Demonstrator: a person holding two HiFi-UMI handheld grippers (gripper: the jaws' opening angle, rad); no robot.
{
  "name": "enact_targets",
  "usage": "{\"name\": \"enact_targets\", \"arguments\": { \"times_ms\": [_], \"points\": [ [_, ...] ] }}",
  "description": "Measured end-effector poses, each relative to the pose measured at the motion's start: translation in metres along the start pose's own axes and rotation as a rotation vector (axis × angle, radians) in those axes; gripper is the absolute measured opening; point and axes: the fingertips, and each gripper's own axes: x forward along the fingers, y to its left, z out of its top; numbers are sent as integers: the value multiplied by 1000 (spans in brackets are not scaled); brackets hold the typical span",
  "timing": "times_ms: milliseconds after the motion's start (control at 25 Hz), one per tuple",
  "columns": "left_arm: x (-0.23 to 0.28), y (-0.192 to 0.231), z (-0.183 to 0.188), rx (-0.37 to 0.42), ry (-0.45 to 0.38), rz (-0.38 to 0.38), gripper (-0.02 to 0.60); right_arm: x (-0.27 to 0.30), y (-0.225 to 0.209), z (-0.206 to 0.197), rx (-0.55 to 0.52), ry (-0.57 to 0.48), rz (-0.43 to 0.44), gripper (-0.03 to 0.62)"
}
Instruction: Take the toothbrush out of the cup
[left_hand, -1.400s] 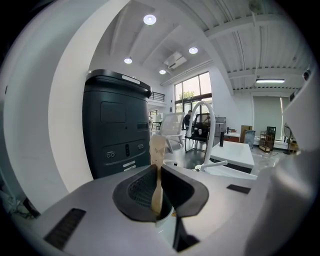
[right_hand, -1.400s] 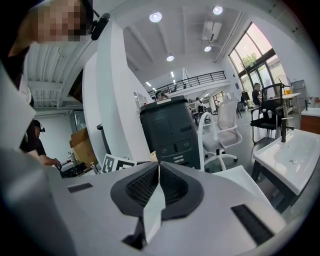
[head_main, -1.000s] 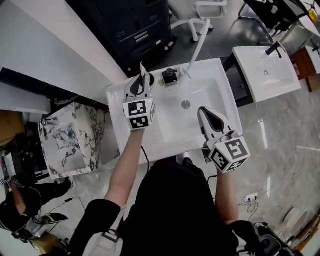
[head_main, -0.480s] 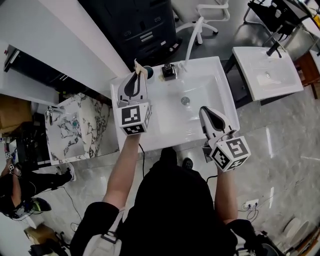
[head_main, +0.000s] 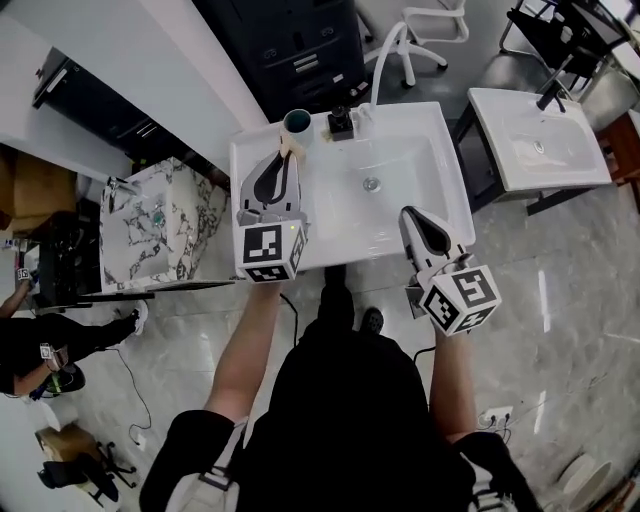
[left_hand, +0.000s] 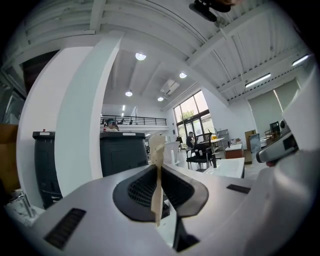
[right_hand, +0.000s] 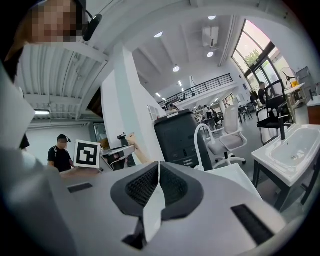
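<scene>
Your left gripper (head_main: 281, 160) has drawn back toward the lower left, leaving the teal cup (head_main: 297, 122) in plain sight at the washbasin's (head_main: 445, 180) upper-left corner. Its jaws pinch the pale toothbrush (head_main: 285, 146), just below the cup's rim. Only the left gripper view shows that toothbrush (left_hand: 156, 150) upright between the jaws. Your right gripper (head_main: 409, 214), further right, is closed and empty.

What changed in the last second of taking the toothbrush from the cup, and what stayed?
The left gripper drew back toward the person, lifting the toothbrush clear of the cup, now uncovered in the head view. Its jaws stayed clamped on the toothbrush. The cup stayed at the back corner of the sink; the right gripper stayed shut and empty.
</scene>
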Motion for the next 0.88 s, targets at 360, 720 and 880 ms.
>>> {"name": "enact_targets", "arguments": {
  "times_ms": [360,720,880],
  "points": [
    [-68,-42,9,-15,2,5,40,-31,17,-9,-49,20,69,32],
    [-109,-85,19,-77,11,-54,40,-49,35,7,-89,-59,125,31],
    [-113,-93,15,-98,9,-68,40,-52,38,9,-151,-72,122,31]
  ]
}}
